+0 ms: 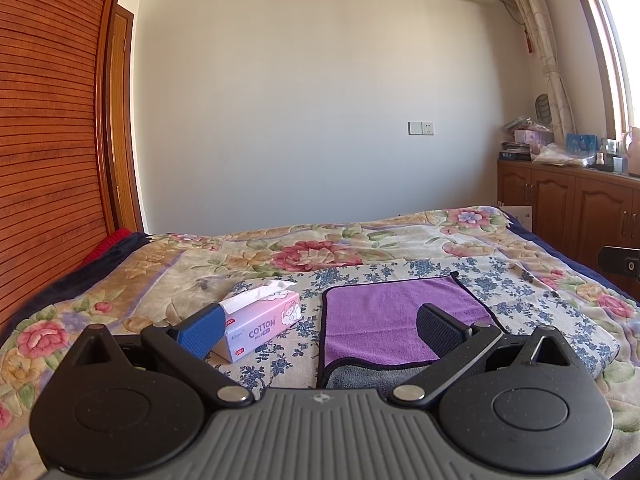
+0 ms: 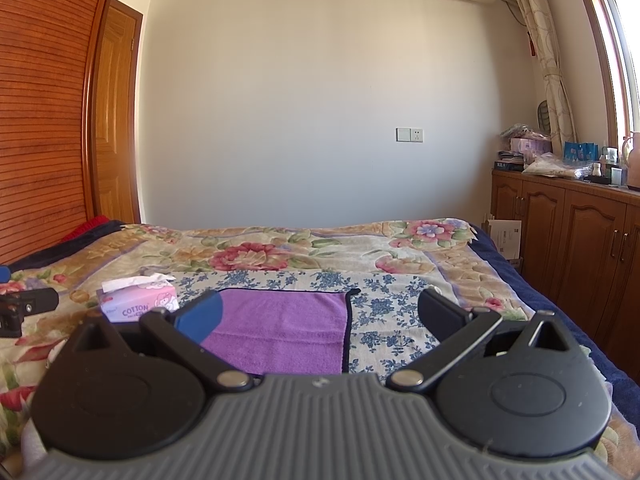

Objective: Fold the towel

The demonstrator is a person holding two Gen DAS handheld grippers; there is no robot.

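A purple towel with a dark edge lies flat on the blue-flowered cloth on the bed; its near left corner is turned over and shows a grey underside. It also shows in the right wrist view. My left gripper is open and empty, held above the towel's near edge. My right gripper is open and empty, above the towel's near right part. Neither touches the towel.
A pink tissue box stands just left of the towel, also seen in the right wrist view. The floral bedspread covers the bed. A slatted wooden headboard is at left, wooden cabinets at right.
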